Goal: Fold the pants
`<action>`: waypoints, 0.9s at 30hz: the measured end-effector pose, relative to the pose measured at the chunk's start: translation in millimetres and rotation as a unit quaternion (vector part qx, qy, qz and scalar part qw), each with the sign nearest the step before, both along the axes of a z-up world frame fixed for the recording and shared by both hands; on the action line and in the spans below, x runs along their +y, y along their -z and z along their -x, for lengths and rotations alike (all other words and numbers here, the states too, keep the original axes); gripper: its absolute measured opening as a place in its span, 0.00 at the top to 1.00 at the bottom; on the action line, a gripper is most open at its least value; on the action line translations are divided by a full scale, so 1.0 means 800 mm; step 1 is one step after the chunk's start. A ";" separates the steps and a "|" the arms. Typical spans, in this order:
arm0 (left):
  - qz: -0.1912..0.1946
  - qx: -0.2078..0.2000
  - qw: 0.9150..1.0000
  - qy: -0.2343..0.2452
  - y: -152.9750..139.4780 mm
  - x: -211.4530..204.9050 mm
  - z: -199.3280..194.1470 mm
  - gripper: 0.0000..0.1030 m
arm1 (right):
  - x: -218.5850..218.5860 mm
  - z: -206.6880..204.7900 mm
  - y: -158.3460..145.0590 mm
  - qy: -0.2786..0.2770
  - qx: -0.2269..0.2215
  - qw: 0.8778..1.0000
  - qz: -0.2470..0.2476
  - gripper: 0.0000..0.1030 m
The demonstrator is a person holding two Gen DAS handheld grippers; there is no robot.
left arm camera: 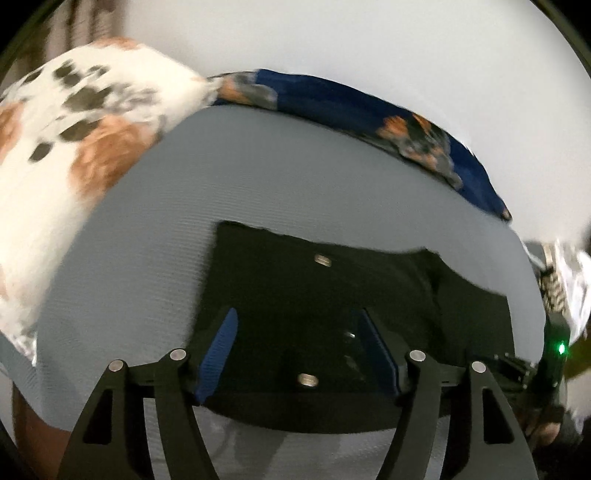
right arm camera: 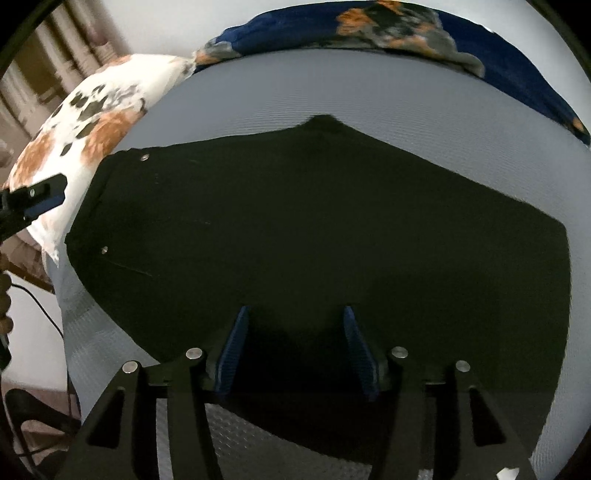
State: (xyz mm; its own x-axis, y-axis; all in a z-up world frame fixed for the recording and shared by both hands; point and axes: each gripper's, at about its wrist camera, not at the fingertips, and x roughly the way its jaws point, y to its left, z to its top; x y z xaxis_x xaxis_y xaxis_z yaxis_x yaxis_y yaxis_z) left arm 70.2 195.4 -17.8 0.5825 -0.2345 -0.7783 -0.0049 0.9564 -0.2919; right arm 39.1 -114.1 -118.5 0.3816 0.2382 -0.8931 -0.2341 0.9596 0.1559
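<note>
open right gripper (right arm camera: 295, 347) above flat black pants (right arm camera: 295, 229)

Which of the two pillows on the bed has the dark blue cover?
The far pillow along the bed's back edge is dark blue with orange flowers. The other pillow, at the left corner, is white with orange and dark blotches.

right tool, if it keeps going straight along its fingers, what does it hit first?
Most likely the black pants: dark fabric fills the view ahead of the right tool and between its open fingers, lying flat on the grey bedsheet. Nothing else shows in that line, though the gap to the cloth is hard to judge.
</note>
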 end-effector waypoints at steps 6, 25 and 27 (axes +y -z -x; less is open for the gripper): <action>0.056 0.026 0.998 -0.011 0.016 0.065 -0.016 0.33 | 0.019 -0.023 -0.007 -0.011 0.016 0.999 -0.030 0.43; 0.220 0.147 0.956 0.125 0.110 0.125 -0.109 0.33 | -0.017 -0.082 -0.078 0.091 0.008 0.990 -0.109 0.36; 0.230 0.157 0.950 0.138 0.117 0.126 -0.116 0.34 | -0.021 -0.081 -0.076 0.104 0.010 0.988 -0.111 0.36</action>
State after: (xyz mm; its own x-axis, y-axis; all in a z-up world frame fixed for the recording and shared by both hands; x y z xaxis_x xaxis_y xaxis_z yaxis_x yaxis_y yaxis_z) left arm 162.9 295.9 -111.0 0.2044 -0.7030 -0.6812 0.0720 0.7048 -0.7058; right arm 104.0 -130.8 -57.5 0.4247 0.3482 -0.8357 -0.0309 0.9281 0.3710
